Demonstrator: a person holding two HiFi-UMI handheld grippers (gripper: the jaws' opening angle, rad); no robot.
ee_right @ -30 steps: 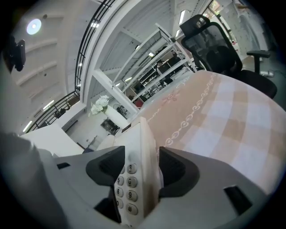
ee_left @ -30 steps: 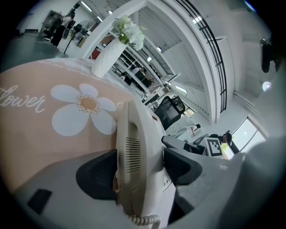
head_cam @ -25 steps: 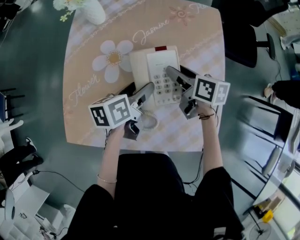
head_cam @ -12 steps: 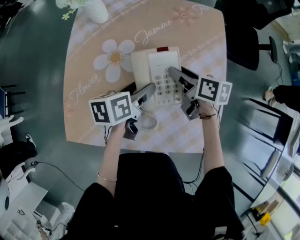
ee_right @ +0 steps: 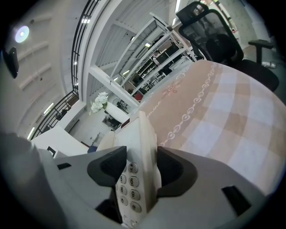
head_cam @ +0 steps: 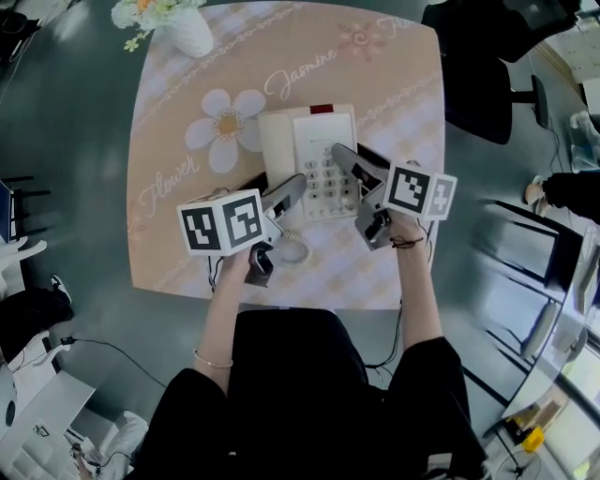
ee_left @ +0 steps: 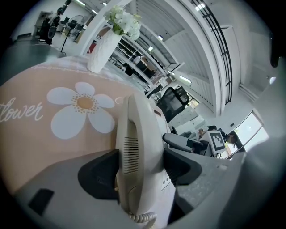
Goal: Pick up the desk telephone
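Note:
A white desk telephone [head_cam: 298,141] lies on the peach tablecloth, its handset [head_cam: 275,150] resting along its left side. My left gripper [head_cam: 281,190] reaches in from the near left. In the left gripper view, that gripper [ee_left: 139,167] has both dark pads pressed on the near end of the handset [ee_left: 136,129]. My right gripper [head_cam: 362,161] holds the phone's right edge. In the right gripper view, the jaws of that gripper [ee_right: 141,169] are closing on the edge of the phone [ee_right: 144,138], one pad over the keypad [ee_right: 128,185].
A coiled cord [head_cam: 293,249] lies just in front of the phone. A white vase of flowers [head_cam: 184,22] stands at the table's far left corner. The tablecloth [head_cam: 178,150] has a large daisy print. A black office chair [head_cam: 487,70] stands beyond the table's right side.
Only the head view has drifted a little. Both grippers and the telephone keep the same places relative to one another.

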